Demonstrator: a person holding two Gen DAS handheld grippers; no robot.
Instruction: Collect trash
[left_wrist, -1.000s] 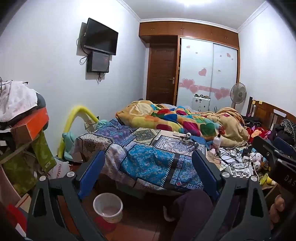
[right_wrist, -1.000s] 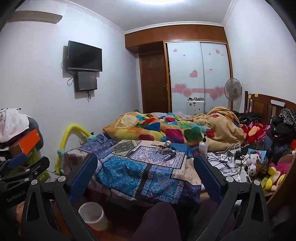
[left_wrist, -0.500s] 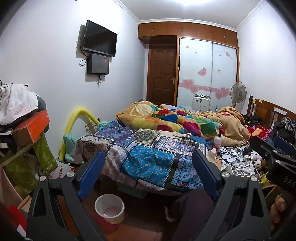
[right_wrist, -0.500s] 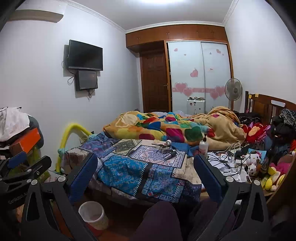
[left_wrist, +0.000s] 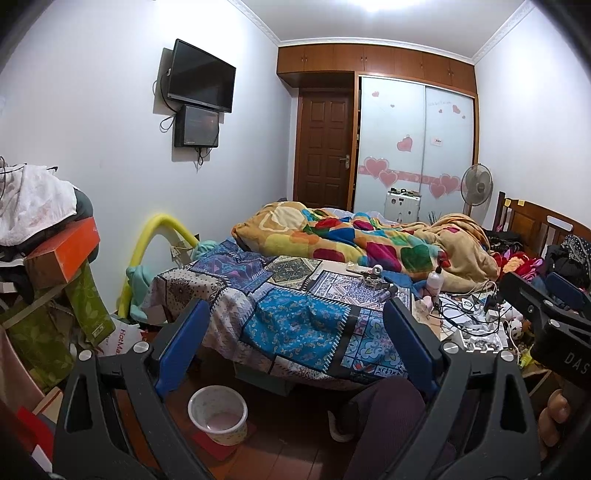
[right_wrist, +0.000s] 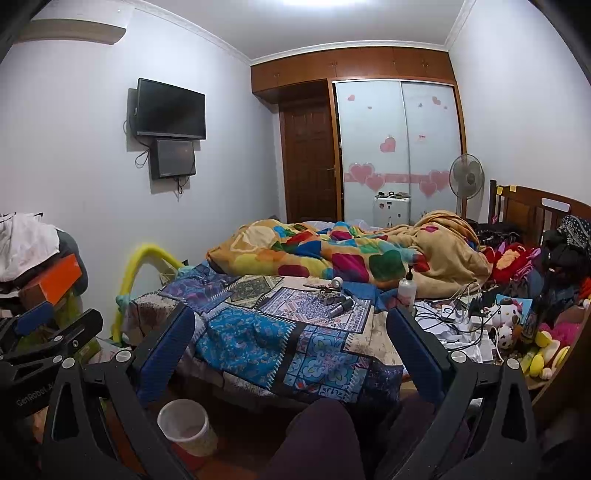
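Observation:
A small white trash bin stands on the brown floor at the foot of the bed; it also shows in the right wrist view. My left gripper is open and empty, held above the bin and in front of the bed. My right gripper is open and empty at about the same height. Small items and a white pump bottle lie on the patchwork bedcover. White scraps and cables clutter the bed's right side.
A stack of boxes and clothes stands at the left. A yellow foam arch leans by the wall. Stuffed toys and the headboard are at the right. A person's knee is below the grippers.
Both grippers have risen and drifted slightly, so the bed and bin sit a little lower in view. Both jaws stay open.

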